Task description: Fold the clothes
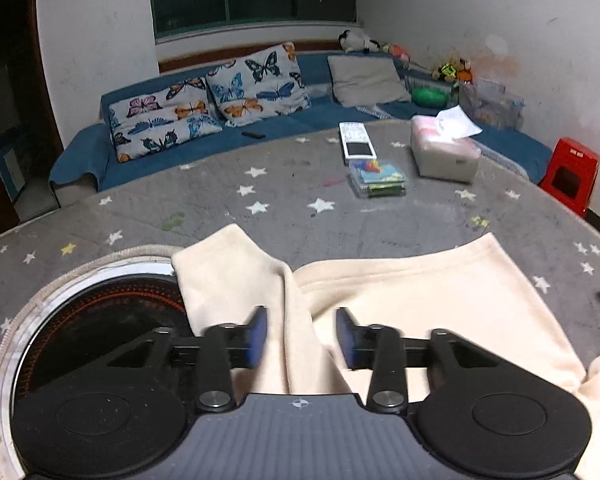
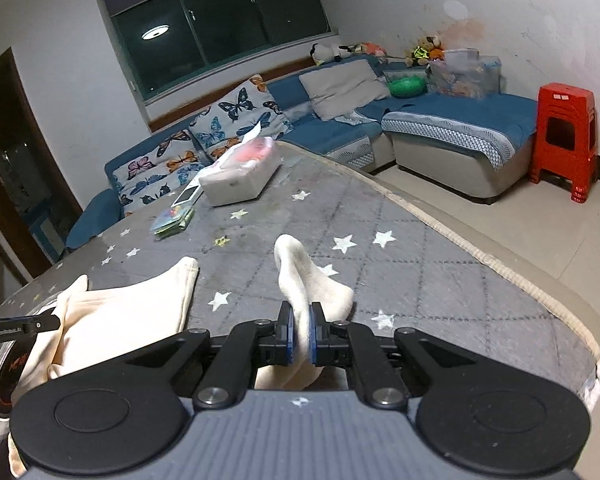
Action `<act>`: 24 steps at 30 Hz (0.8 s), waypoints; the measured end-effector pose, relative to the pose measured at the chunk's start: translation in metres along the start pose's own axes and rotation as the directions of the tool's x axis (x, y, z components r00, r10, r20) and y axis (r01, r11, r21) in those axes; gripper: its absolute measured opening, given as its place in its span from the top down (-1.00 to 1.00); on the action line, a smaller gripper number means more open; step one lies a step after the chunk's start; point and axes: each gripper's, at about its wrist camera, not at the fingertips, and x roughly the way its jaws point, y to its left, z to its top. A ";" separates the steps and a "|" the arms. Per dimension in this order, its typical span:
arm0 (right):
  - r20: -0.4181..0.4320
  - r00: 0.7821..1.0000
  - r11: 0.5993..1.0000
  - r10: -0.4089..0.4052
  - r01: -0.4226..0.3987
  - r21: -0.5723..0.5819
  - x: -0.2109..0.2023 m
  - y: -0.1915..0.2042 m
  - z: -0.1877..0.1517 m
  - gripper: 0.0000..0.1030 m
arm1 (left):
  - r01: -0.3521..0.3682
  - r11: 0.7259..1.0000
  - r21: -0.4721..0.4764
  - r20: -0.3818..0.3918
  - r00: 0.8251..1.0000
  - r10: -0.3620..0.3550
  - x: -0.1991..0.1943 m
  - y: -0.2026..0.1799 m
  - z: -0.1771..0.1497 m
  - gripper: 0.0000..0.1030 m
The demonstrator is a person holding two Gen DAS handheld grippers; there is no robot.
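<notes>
- While the cream cloth [image 1: 440,292] lies on the gray star table [image 1: 260,216], the left gripper [image 1: 302,334] sits right over it, fingers wide apart, with a raised fold between them.
- One end of the cloth [image 2: 312,292] is pinched tight in the right gripper [image 2: 301,338], fingers close together.
- Far ahead of both grippers sit a tissue box [image 1: 444,152] and a blue sofa [image 1: 284,120].
- Left of the left gripper is a round black stove ring [image 1: 100,320].
</notes>
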 end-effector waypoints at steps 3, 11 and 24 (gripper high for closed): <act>-0.010 1.000 1.000 0.000 -0.001 -0.007 0.000 0.000 -0.003 0.87 | -0.007 1.000 -0.015 0.013 1.000 0.007 -0.006 0.005 -0.005 0.92; -0.031 0.999 1.000 -0.015 0.014 -0.014 0.006 0.001 -0.005 0.87 | -0.070 0.989 -0.130 0.111 0.990 0.084 -0.063 0.037 -0.020 0.96; -0.039 0.999 0.998 -0.036 0.034 -0.054 0.003 0.000 -0.010 0.87 | -0.191 0.923 -0.335 0.121 0.962 0.244 -0.184 0.085 -0.097 0.97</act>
